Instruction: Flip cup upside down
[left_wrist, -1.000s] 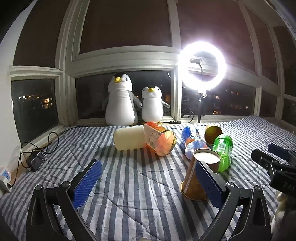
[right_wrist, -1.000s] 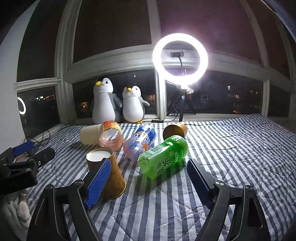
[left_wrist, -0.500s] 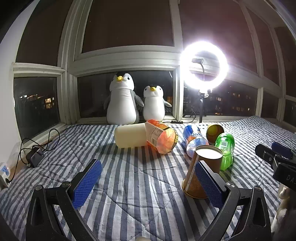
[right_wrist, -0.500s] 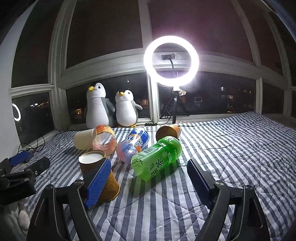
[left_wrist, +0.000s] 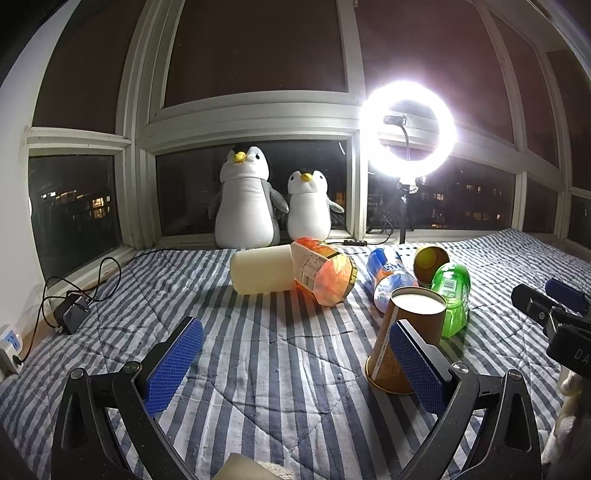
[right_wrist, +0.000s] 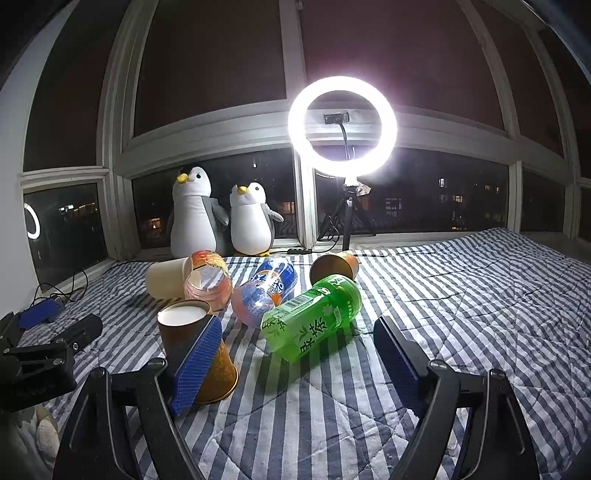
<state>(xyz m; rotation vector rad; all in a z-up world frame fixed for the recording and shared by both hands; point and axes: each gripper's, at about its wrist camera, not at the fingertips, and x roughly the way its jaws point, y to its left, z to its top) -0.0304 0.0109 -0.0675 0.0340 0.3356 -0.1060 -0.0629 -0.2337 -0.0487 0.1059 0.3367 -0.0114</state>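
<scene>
A brown paper cup (left_wrist: 406, 332) stands upside down on the striped bedspread, its white base up and wide rim down. It also shows in the right wrist view (right_wrist: 195, 347). My left gripper (left_wrist: 295, 365) is open and empty, its right pad just in front of the cup. My right gripper (right_wrist: 295, 358) is open and empty, its left pad in front of the cup. A second brown cup (right_wrist: 334, 266) lies on its side further back.
A green bottle (right_wrist: 314, 319), a blue-labelled bottle (right_wrist: 264, 291), an orange bottle (left_wrist: 323, 275) and a cream cylinder (left_wrist: 260, 273) lie on the bed. Two plush penguins (left_wrist: 247, 205) and a ring light (left_wrist: 408, 129) stand by the window. A charger (left_wrist: 70, 314) lies at left.
Both grippers have drawn back and risen slightly; the cup stays upside down in place.
</scene>
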